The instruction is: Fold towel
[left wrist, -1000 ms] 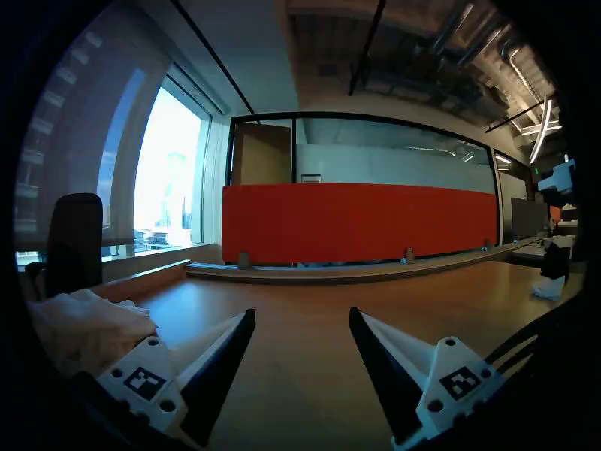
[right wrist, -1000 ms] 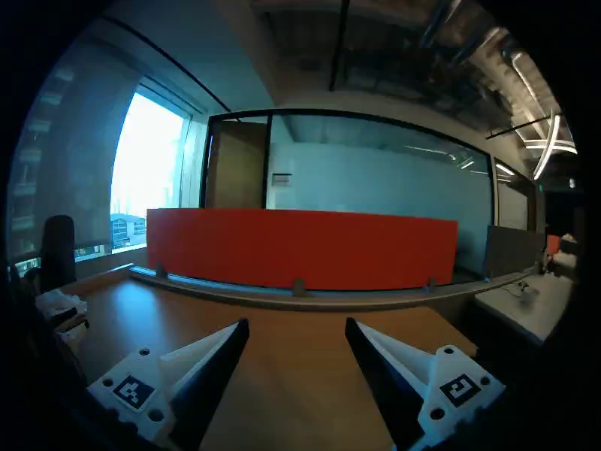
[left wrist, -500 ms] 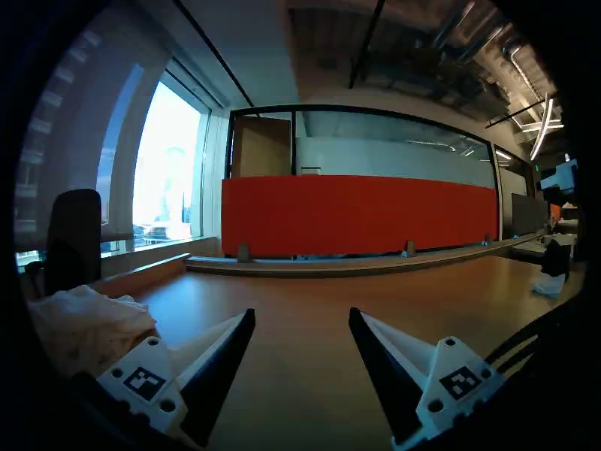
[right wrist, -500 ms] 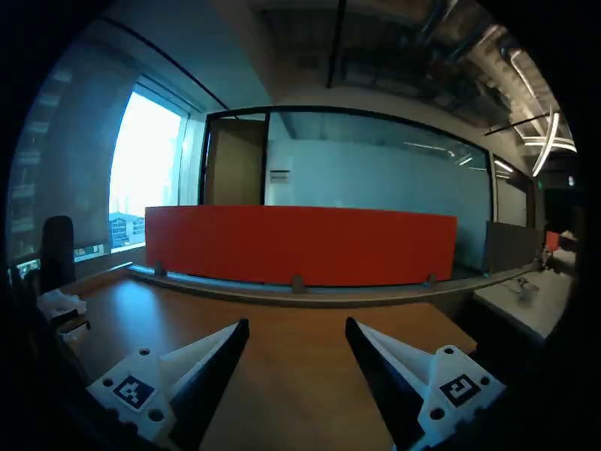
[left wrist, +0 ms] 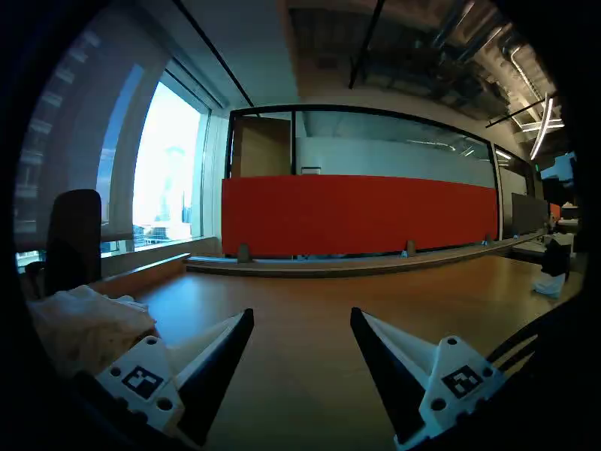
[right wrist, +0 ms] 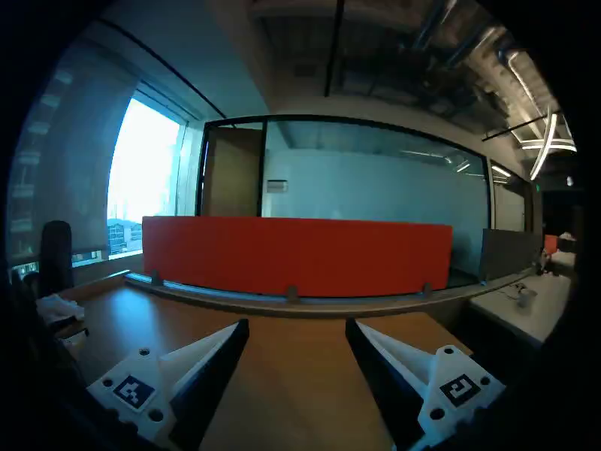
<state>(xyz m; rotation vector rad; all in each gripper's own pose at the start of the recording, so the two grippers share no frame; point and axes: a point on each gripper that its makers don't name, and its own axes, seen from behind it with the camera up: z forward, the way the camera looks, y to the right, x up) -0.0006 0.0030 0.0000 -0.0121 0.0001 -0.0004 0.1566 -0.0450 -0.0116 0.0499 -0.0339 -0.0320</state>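
Note:
A crumpled cream towel (left wrist: 86,327) lies in a heap on the wooden table (left wrist: 315,301) at the left, just beyond my left gripper's left finger. My left gripper (left wrist: 300,316) stands open low over the table, nothing between its fingers. In the right gripper view the same towel (right wrist: 56,308) is a small pale heap at the far left edge. My right gripper (right wrist: 295,325) is open too, held level above the bare table (right wrist: 293,361) with nothing in it.
A red divider panel (left wrist: 353,214) runs along the table's far edge. A dark office chair (left wrist: 71,240) stands behind the towel by the bright window. A small white and black object (left wrist: 552,274) sits at the table's right side. A second desk (right wrist: 526,301) lies to the right.
Both cameras shifted slightly: the left view tilted a little early on, the right gripper view tipped upward so the red panel sits lower. Both grippers stay open; the towel has not moved.

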